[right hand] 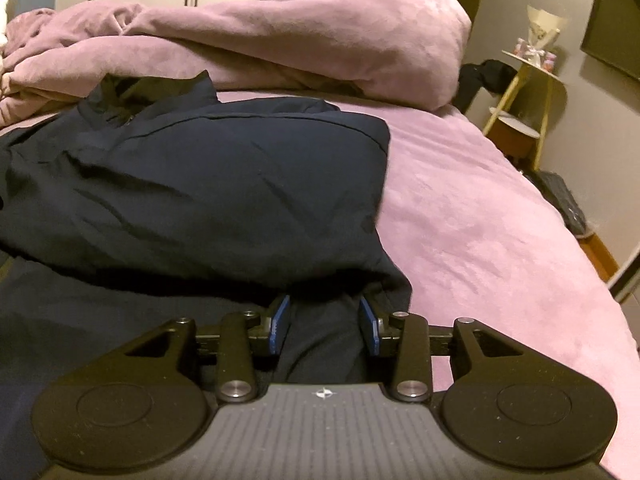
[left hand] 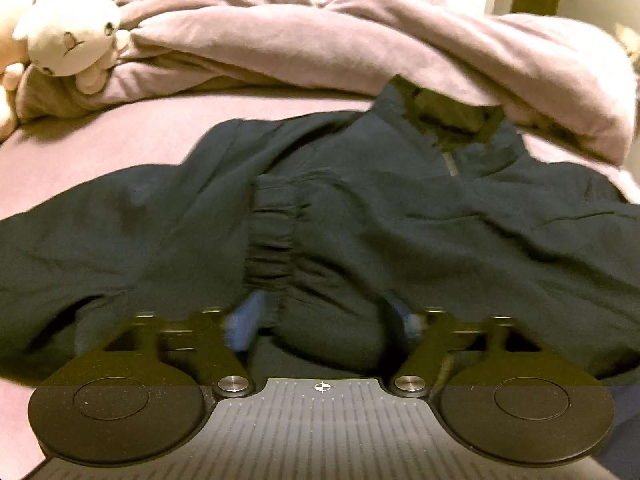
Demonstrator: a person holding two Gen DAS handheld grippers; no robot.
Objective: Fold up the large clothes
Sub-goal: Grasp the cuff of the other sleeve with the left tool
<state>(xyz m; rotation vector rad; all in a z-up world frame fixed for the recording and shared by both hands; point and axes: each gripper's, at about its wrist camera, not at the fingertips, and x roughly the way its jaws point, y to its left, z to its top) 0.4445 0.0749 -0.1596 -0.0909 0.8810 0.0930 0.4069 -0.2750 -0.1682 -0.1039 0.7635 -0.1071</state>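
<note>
A dark navy jacket (left hand: pixel 360 220) lies spread on the pink bed, collar and zip toward the far side, one elastic-cuffed sleeve (left hand: pixel 276 236) folded across its front. My left gripper (left hand: pixel 326 320) is open with a bunched fold of the jacket between its blue pads; the fingertips are partly buried in cloth. In the right wrist view the jacket (right hand: pixel 208 184) has its right side folded over. My right gripper (right hand: pixel 326 324) is open with the jacket's lower hem edge between its blue pads (right hand: pixel 280 322).
A rumpled pink duvet (left hand: pixel 320 40) is piled along the far side of the bed. A white plush toy (left hand: pixel 68 36) lies at the far left. Bare pink sheet (right hand: pixel 480 220) stretches right of the jacket. A small yellow side table (right hand: pixel 528 80) stands beyond the bed's right edge.
</note>
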